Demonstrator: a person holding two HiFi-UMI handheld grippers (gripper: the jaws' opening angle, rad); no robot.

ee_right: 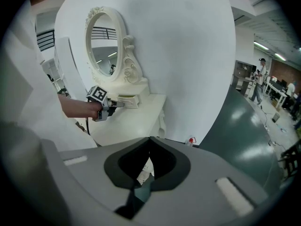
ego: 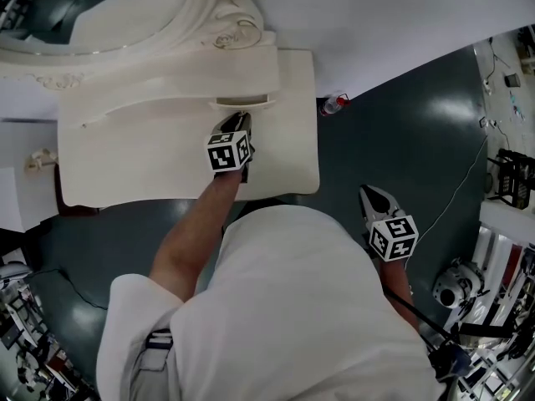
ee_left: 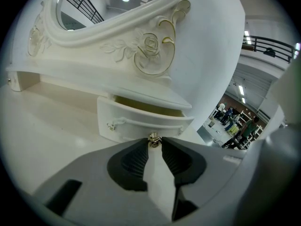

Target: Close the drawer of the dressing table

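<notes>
The white dressing table (ego: 125, 165) carries a small drawer (ee_left: 141, 124) under its carved oval mirror (ee_left: 113, 13). The drawer stands pulled out a little, showing a yellowish gap above its front. My left gripper (ee_left: 153, 140) sits right in front of it, shut on the small metal drawer knob (ee_left: 153, 138) pinched between the ribbed pads. From the head view the left gripper (ego: 238, 118) reaches over the tabletop to the drawer (ego: 242, 101). My right gripper (ego: 366, 191) hangs over the dark floor, right of the table, shut and holding nothing.
A white wall panel (ego: 393, 15) stands behind the table. A small red-capped bottle (ego: 333, 104) lies on the floor at the table's right corner. Cables and equipment (ego: 501, 182) crowd the right edge. People stand far off in the hall (ee_left: 235, 121).
</notes>
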